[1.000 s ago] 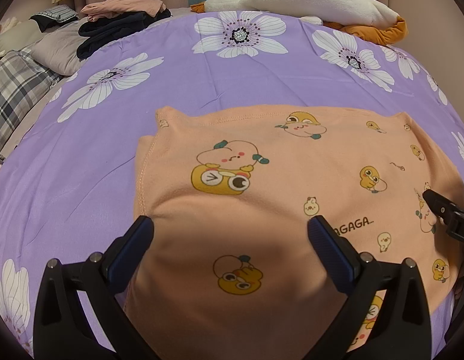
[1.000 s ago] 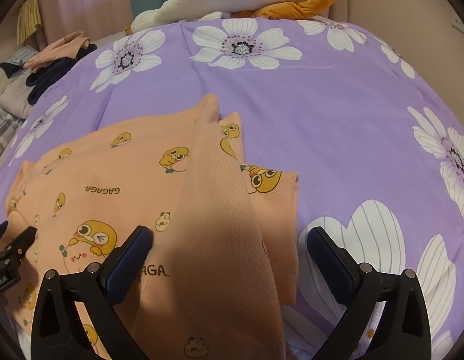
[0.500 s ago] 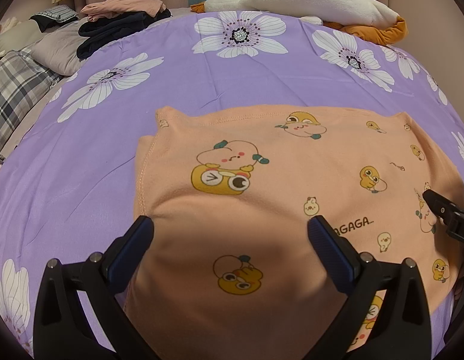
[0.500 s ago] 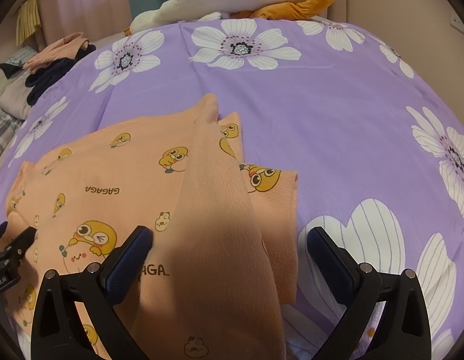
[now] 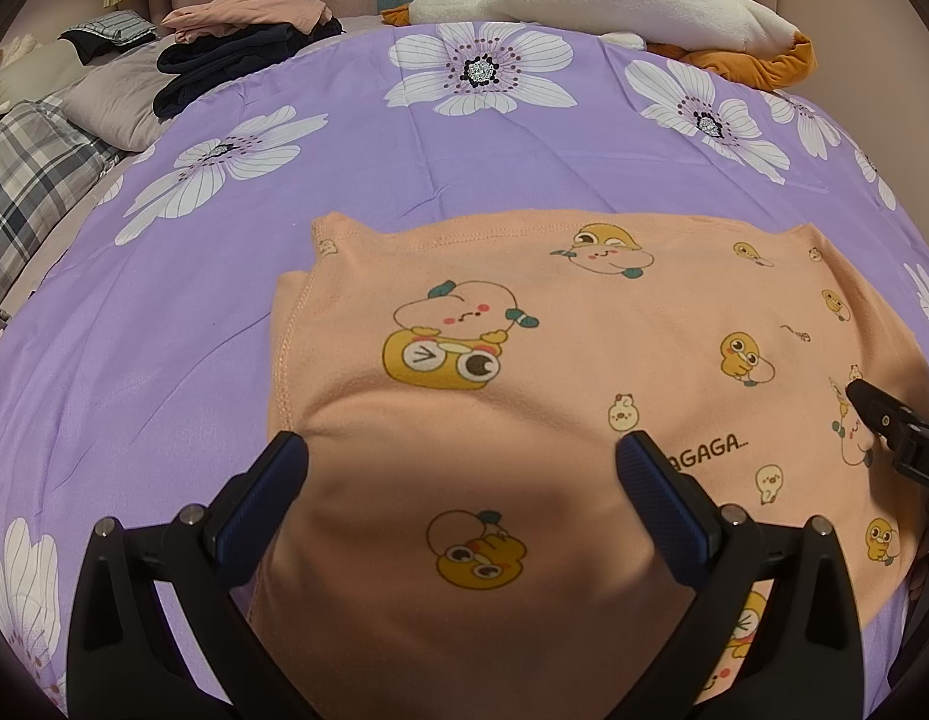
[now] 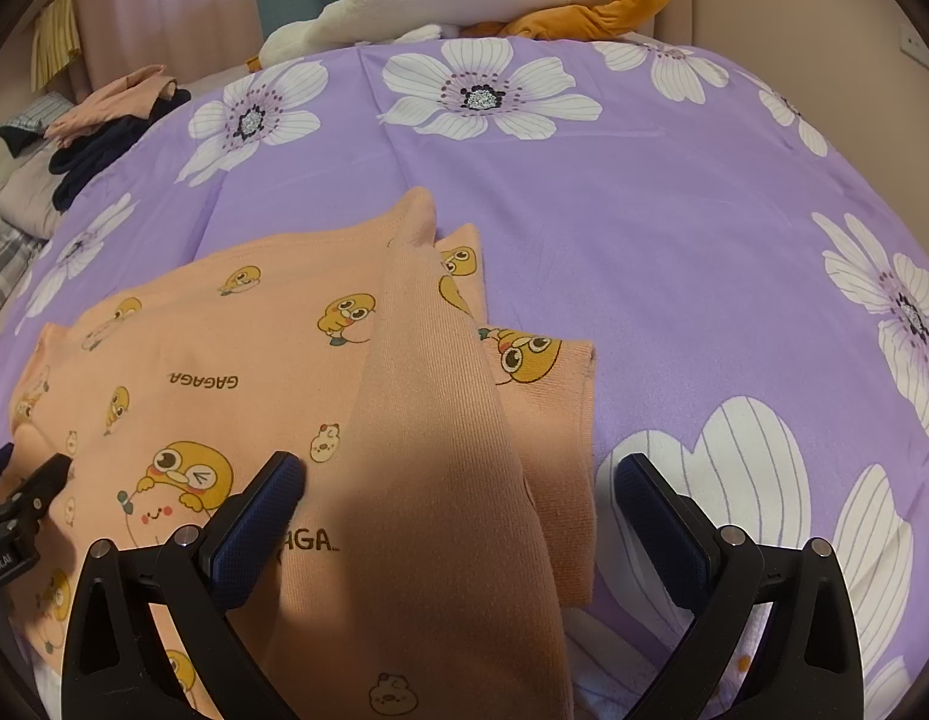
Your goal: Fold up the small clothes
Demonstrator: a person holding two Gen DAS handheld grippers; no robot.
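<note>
Bedspread: purple sheet [image 5: 356, 192] with big white flowers, stretched across the whole bed in front of you.
Far edge: a white plush toy [image 5: 614, 6] with orange trim lies along the back, by the curtains.
Far left corner: a stack of folded clothes [image 5: 242, 36], pink on top of dark navy, next to a plaid pillow [image 5: 26, 180].
Garment: the peach top [image 5: 584, 360] with yellow duck prints and "GAGAGA" lettering lies spread on the sheet, right under both your tools.
Fold state: from your right wrist view, one side of the top [image 6: 440, 432] is turned over onto the body, showing its plain ribbed inside, with a sleeve end poking out beside it toward the bare sheet [image 6: 644, 240].
Left gripper [image 5: 464, 474]: jaws spread wide, nothing between them, hanging over the near part of the garment; whether the tips touch the cloth, you cannot tell.
Right gripper [image 6: 458, 486]: jaws also wide apart and holding nothing, straddling the turned-over flap and sleeve.
Cross view: your right tool's tip [image 5: 884, 420] shows at the right edge of the left view, over the fabric; your left tool [image 6: 20, 504] peeks in at the left edge of the right view.
</note>
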